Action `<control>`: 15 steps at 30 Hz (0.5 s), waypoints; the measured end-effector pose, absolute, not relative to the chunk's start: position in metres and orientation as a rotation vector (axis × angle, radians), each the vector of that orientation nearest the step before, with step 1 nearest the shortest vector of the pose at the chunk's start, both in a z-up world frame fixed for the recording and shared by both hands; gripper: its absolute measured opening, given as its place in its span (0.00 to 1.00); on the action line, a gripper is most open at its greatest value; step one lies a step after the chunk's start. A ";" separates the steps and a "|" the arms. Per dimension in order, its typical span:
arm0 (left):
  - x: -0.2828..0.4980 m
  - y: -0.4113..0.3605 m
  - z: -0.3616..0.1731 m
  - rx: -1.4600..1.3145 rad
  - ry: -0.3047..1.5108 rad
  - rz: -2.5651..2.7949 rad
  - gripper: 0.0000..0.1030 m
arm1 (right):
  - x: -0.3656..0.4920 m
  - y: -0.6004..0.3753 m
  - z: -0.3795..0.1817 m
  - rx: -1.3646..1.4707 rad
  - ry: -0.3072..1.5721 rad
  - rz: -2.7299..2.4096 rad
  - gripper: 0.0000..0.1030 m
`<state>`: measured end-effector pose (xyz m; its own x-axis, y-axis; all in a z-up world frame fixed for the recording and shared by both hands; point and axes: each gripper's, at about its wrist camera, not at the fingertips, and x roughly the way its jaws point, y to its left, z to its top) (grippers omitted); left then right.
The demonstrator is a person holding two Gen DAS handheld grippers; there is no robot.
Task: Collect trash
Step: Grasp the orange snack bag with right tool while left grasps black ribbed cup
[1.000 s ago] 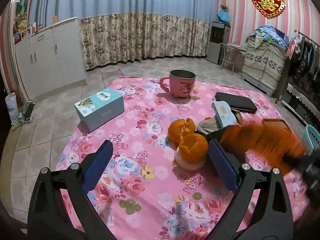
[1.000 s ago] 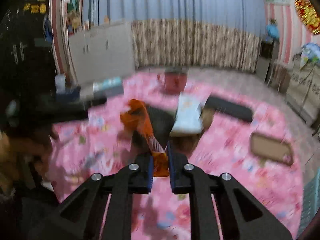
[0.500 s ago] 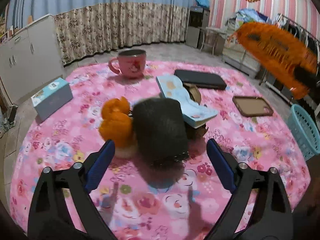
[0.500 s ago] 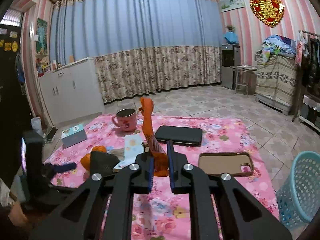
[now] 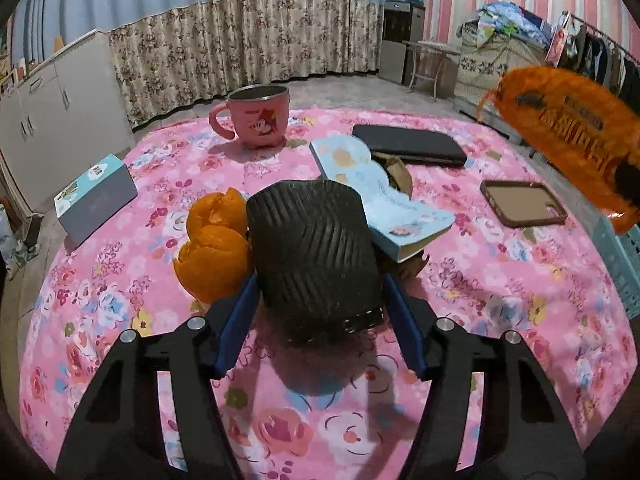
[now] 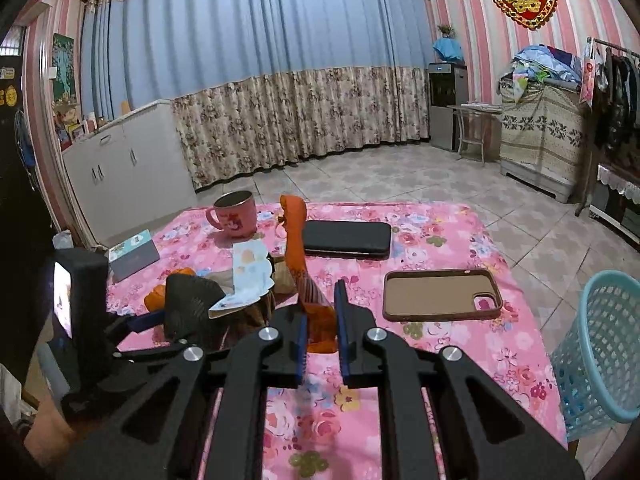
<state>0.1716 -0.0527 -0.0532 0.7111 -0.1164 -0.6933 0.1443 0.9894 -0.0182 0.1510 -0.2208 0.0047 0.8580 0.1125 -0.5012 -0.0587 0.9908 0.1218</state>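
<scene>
A black ribbed object lies on the pink flowered tablecloth, with orange peels touching its left side. My left gripper straddles its near end. Its jaws are closing, and the blue pads stand close beside the object's sides without clearly pressing on it. My right gripper is shut on an orange snack wrapper and holds it upright above the table. That wrapper also hangs at the upper right of the left wrist view.
A pale blue mesh basket stands on the floor off the table's right edge. On the cloth are a pink mug, a tissue box, an open booklet over crumpled brown paper, a black case and a brown phone case.
My left gripper swung from the orange peels to the black object and its jaws narrowed around it. My right gripper carried the orange wrapper up and to the right.
</scene>
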 end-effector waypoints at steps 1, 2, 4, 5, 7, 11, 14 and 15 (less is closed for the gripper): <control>0.171 -0.052 -0.051 0.033 0.758 -0.150 0.60 | 0.150 -0.221 0.006 0.105 0.531 0.088 0.12; 0.169 -0.052 -0.048 0.031 0.751 -0.155 0.60 | 0.150 -0.221 0.006 0.106 0.529 0.085 0.12; 0.165 -0.051 -0.041 0.021 0.730 -0.171 0.60 | 0.149 -0.221 0.007 0.109 0.526 0.084 0.12; 0.163 -0.049 -0.037 0.012 0.718 -0.177 0.60 | 0.149 -0.222 0.007 0.109 0.522 0.084 0.12; 0.157 -0.047 -0.026 0.000 0.677 -0.184 0.60 | 0.148 -0.223 0.008 0.107 0.513 0.083 0.12; 0.151 -0.043 -0.005 -0.026 0.612 -0.184 0.60 | 0.145 -0.223 0.013 0.109 0.492 0.081 0.12; 0.149 -0.040 0.003 -0.034 0.586 -0.175 0.60 | 0.146 -0.222 0.013 0.106 0.492 0.087 0.12; 0.150 -0.039 0.003 -0.037 0.586 -0.173 0.60 | 0.146 -0.222 0.013 0.105 0.494 0.087 0.12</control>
<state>0.1498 -0.0394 0.0033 0.8193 -0.1728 -0.5467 0.1516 0.9849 -0.0841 0.1458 -0.2223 0.0131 0.8770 0.1085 -0.4681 -0.0576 0.9909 0.1219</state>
